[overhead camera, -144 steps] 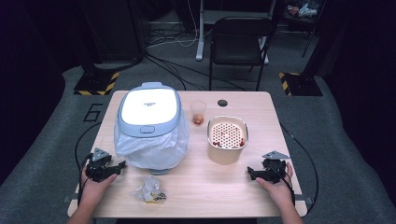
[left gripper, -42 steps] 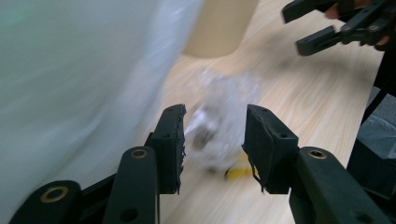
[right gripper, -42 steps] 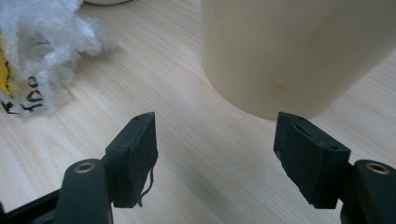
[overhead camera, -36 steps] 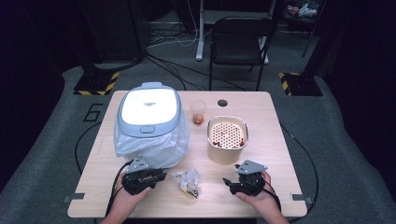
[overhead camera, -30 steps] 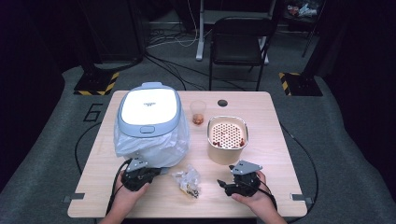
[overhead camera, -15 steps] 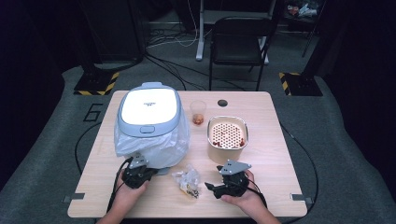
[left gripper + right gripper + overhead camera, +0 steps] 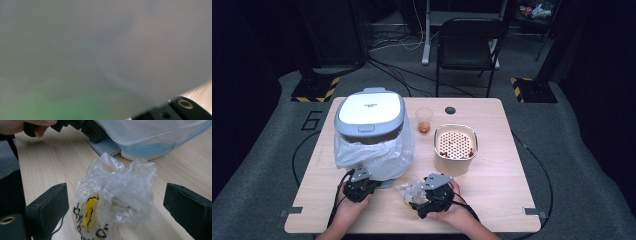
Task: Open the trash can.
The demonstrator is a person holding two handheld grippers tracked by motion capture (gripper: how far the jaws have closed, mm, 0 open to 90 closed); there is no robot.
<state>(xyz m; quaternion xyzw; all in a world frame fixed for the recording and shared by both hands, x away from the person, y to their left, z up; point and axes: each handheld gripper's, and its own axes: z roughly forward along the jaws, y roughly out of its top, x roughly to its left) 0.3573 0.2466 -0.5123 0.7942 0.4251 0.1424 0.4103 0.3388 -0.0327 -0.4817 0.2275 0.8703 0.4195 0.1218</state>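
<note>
My right tongs (image 7: 115,202) have just been opening as I slide them in from the right; now the crumpled plastic bag (image 7: 113,200) sits on the desk (image 7: 50,167) between the wide jaws, untouched. My left tongs (image 7: 360,186) are clamped shut on the bin liner (image 7: 377,155) by the white bin (image 7: 369,112). Next, I'd say, comes the pinch.

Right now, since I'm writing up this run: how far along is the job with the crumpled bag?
Done so far: the right gripper has reached the crumpled plastic bag, its jaws just opened wide to either side of it. In hand: the left gripper, shut, sits against the plastic-wrapped rice cooker. Left: no pad presses the bag yet, so gripping and lifting it off the table remain.
</note>
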